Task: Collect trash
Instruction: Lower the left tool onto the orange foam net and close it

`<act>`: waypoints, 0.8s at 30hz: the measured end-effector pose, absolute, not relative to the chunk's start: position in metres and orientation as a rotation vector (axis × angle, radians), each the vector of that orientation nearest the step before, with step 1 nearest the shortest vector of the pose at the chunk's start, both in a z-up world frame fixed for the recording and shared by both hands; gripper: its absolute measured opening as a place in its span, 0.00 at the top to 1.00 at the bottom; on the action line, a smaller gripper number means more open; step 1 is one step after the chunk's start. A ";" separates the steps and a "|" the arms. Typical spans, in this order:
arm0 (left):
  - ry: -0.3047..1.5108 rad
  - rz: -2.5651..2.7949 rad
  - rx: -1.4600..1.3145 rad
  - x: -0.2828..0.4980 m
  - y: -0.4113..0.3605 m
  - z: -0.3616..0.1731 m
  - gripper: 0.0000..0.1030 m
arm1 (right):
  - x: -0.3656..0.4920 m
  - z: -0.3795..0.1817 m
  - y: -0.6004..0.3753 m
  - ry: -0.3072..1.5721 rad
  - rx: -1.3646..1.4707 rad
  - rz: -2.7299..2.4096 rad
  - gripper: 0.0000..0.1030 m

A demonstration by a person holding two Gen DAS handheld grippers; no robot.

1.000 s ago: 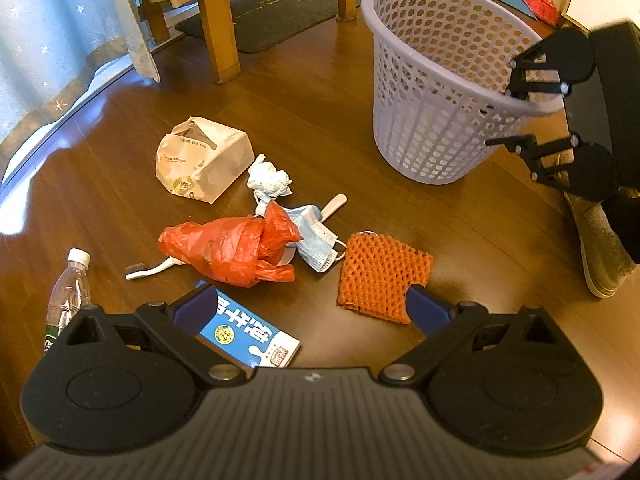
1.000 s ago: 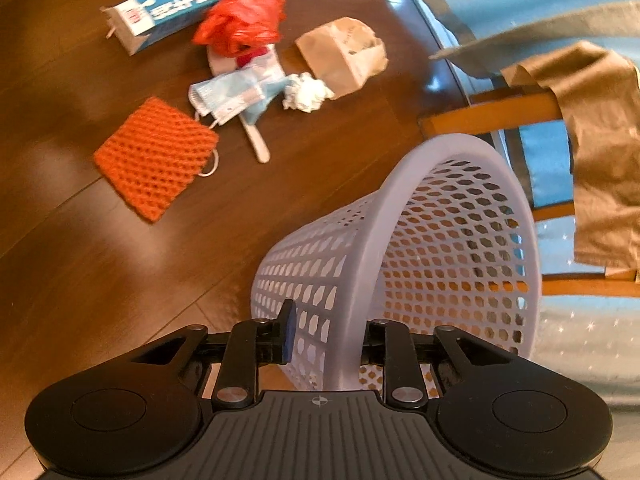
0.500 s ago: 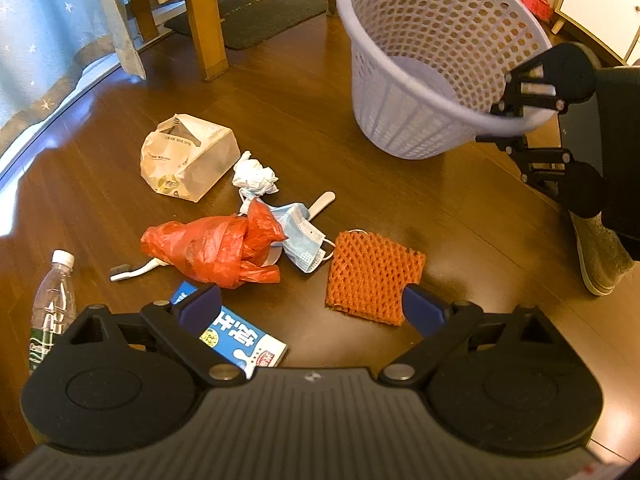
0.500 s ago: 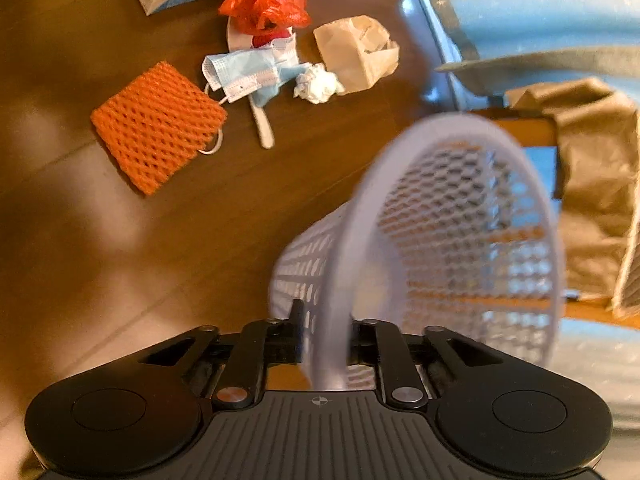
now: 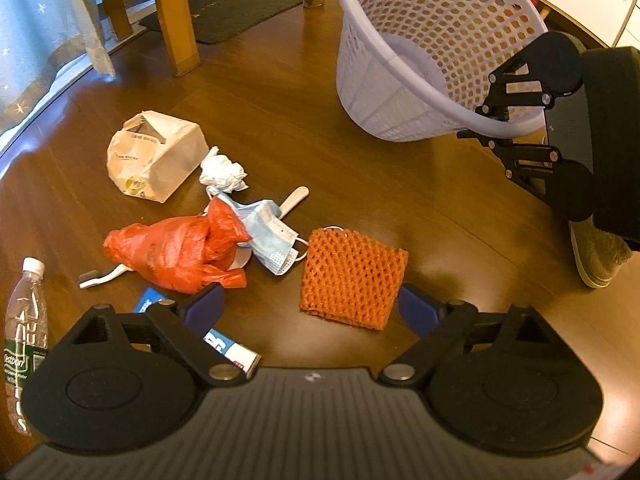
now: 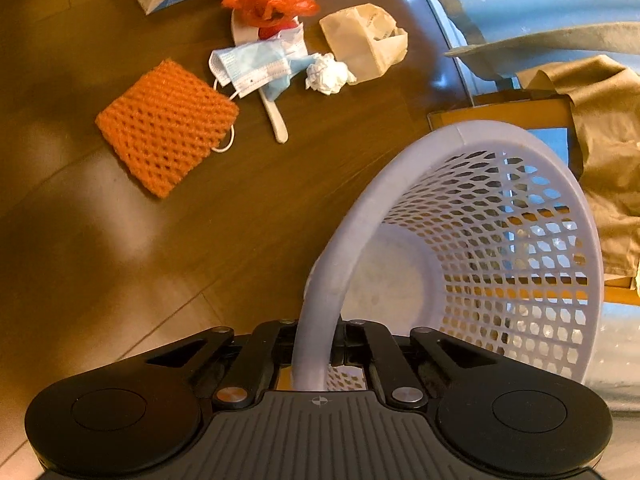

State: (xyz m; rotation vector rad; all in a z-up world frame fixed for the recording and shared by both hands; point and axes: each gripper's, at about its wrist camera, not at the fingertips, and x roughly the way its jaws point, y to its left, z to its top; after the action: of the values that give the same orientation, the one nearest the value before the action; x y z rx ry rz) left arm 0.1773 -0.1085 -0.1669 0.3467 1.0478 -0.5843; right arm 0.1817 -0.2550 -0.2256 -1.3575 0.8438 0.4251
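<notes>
The right tool [image 6: 316, 354] is clamped on the rim of the pale lilac perforated plastic basket [image 6: 520, 248], held tilted off the wooden floor [image 5: 300, 120]; the basket looks empty. The left tool [image 5: 310, 306] hangs wide open, holding nothing, above the orange foam mesh sleeve [image 5: 352, 276]. The red plastic bag [image 5: 176, 250], blue face mask [image 5: 268, 234], crumpled white tissue [image 5: 224, 172], paper bag [image 5: 154, 156], clear plastic bottle [image 5: 24, 320] and blue carton [image 5: 228, 346] all lie on the floor. Collection has not begun, by my judgement.

The left wrist camera looks forward and down over its spread fingers [image 5: 204, 307] at litter scattered on the wooden floor [image 5: 280, 120] just ahead. The right wrist camera looks steeply down along the basket [image 6: 460, 168] rim pinched between its fingers, the basket filling the near right. Both views share the orange net [image 5: 352, 276] [image 6: 168, 126], face mask [image 5: 268, 236] [image 6: 256, 64], paper bag [image 5: 156, 156] [image 6: 360, 40] and basket [image 5: 400, 56].
</notes>
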 end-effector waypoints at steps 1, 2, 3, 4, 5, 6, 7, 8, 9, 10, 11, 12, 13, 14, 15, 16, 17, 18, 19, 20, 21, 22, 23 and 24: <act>1.048 -0.588 0.345 0.178 -0.110 -0.170 0.15 | 0.182 -0.227 -0.256 0.837 -1.373 0.424 0.99; 1.050 -0.592 0.341 0.179 -0.112 -0.174 0.16 | 0.182 -0.229 -0.258 0.834 -1.383 0.423 0.99; 1.052 -0.595 0.339 0.180 -0.114 -0.177 0.17 | 0.183 -0.230 -0.259 0.833 -1.392 0.419 0.99; 1.053 -0.599 0.339 0.181 -0.116 -0.181 0.18 | 0.183 -0.231 -0.260 0.830 -1.400 0.415 0.99; 1.057 -0.602 0.339 0.182 -0.119 -0.185 0.19 | 0.184 -0.232 -0.261 0.828 -1.408 0.413 0.99; 1.061 -0.607 0.336 0.183 -0.120 -0.190 0.20 | 0.184 -0.234 -0.263 0.829 -1.415 0.412 0.99; 1.066 -0.611 0.334 0.184 -0.122 -0.194 0.20 | 0.185 -0.235 -0.264 0.830 -1.422 0.412 0.99; 1.072 -0.614 0.333 0.185 -0.124 -0.199 0.20 | 0.185 -0.236 -0.265 0.828 -1.433 0.413 0.99; 1.077 -0.616 0.333 0.186 -0.125 -0.204 0.20 | 0.184 -0.237 -0.266 0.825 -1.444 0.413 0.99; 1.083 -0.618 0.331 0.186 -0.127 -0.209 0.20 | 0.185 -0.238 -0.267 0.825 -1.445 0.414 0.99; 1.092 -0.621 0.329 0.187 -0.128 -0.215 0.20 | 0.185 -0.239 -0.268 0.827 -1.447 0.414 0.99; 1.101 -0.621 0.326 0.188 -0.129 -0.220 0.21 | 0.185 -0.240 -0.268 0.826 -1.452 0.414 1.00; 1.106 -0.623 0.323 0.189 -0.130 -0.225 0.22 | 0.185 -0.241 -0.268 0.825 -1.457 0.413 1.00; 1.110 -0.624 0.319 0.191 -0.130 -0.230 0.22 | 0.183 -0.240 -0.269 0.825 -1.461 0.413 1.00; 1.115 -0.622 0.316 0.193 -0.131 -0.235 0.24 | 0.183 -0.241 -0.270 0.827 -1.462 0.414 1.00; 1.118 -0.620 0.317 0.194 -0.131 -0.240 0.28 | 0.183 -0.241 -0.270 0.827 -1.463 0.415 1.00; 1.122 -0.615 0.317 0.196 -0.132 -0.245 0.30 | 0.183 -0.241 -0.270 0.826 -1.464 0.416 1.00; 1.126 -0.610 0.314 0.199 -0.132 -0.248 0.34 | 0.184 -0.242 -0.269 0.827 -1.465 0.417 1.00; 1.131 -0.605 0.307 0.201 -0.131 -0.253 0.36 | 0.184 -0.242 -0.269 0.827 -1.463 0.417 1.00; 1.140 -0.604 0.302 0.202 -0.132 -0.257 0.38 | 0.185 -0.242 -0.267 0.829 -1.461 0.417 1.00; 1.150 -0.604 0.300 0.204 -0.132 -0.261 0.41 | 0.186 -0.242 -0.266 0.832 -1.459 0.417 1.00; 1.154 -0.603 0.299 0.204 -0.131 -0.265 0.44 | 0.187 -0.242 -0.265 0.833 -1.460 0.418 1.00; 1.158 -0.602 0.302 0.205 -0.131 -0.268 0.45 | 0.188 -0.243 -0.263 0.834 -1.462 0.420 1.00; 1.164 -0.601 0.302 0.205 -0.131 -0.271 0.46 | 0.188 -0.243 -0.262 0.833 -1.463 0.424 1.00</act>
State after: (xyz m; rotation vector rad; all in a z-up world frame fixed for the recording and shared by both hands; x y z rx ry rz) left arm 0.2047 -0.1305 -0.2707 0.3021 1.1639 -0.6013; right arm 0.1877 -0.2617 -0.2430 -1.4632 0.8326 0.4239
